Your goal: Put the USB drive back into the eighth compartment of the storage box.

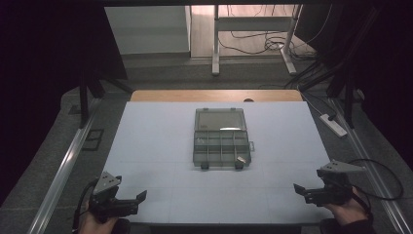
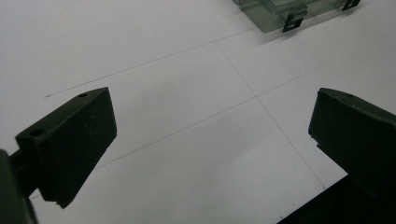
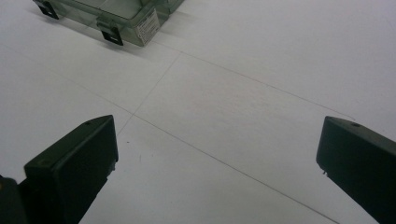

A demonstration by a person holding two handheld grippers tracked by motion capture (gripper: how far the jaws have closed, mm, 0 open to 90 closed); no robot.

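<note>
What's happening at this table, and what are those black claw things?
A person sits at the white table with a two-jaw gripper in each hand. The left gripper and the right gripper hover near the table's near corners, both with jaws wide open and holding nothing. Between them, farther out, a clear compartment box lies with its lid flipped open and its two black latches facing the person. Nothing touches it yet.

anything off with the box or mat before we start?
Nothing stands out. The box lies open and square on the mat, lid flat behind it. A small pale item sits in one near-right compartment. Both tongs, left and right, are open, clear of it.
</note>
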